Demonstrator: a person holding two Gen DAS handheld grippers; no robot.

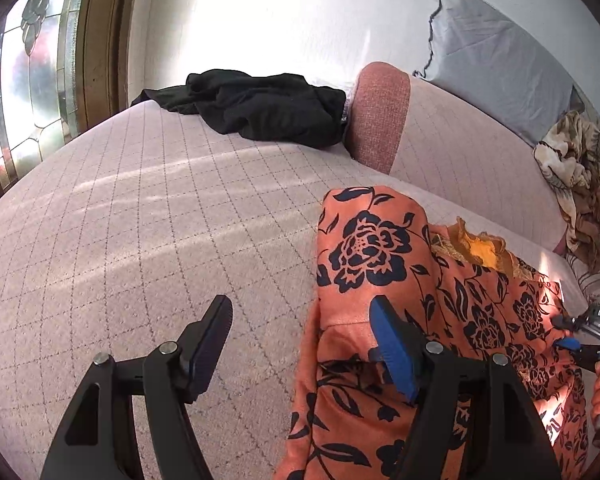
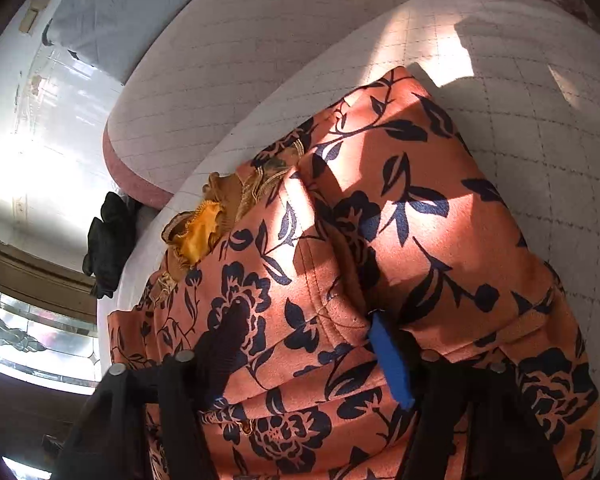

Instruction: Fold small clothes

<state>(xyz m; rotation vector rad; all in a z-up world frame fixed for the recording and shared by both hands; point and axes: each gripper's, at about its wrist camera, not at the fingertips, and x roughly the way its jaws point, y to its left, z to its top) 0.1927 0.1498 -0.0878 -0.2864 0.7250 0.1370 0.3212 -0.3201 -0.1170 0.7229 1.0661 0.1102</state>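
The left gripper point(image 1: 300, 344) stands spread, nothing between its jaws; its blue-padded finger point(image 1: 392, 352) lies over the left edge of the orange garment with black flower print point(image 1: 376, 264), while its black finger point(image 1: 210, 338) hangs over bare cover. The right gripper point(image 2: 304, 344) sits low on the same garment point(image 2: 380, 216), its jaws partly closed with a raised ridge of the orange cloth between them; whether the pads truly press it I cannot tell. In the left wrist view the right gripper shows at the garment's right edge point(image 1: 572, 336).

The garment lies folded on the pink quilted bed cover with a diamond grid point(image 1: 140, 240). A yellow ruffled lining point(image 1: 480, 250) shows at its far edge. To its left the cover is bare and wide, with sunlight streaks across it.

Farther off, a crumpled black cloth point(image 1: 260, 104) lies at the cover's far edge, well apart from the garment, beside a reddish bolster end point(image 1: 380, 116). A grey pillow point(image 1: 496, 68) leans on the wall, and a beige patterned blanket point(image 1: 576, 160) is heaped at the right.
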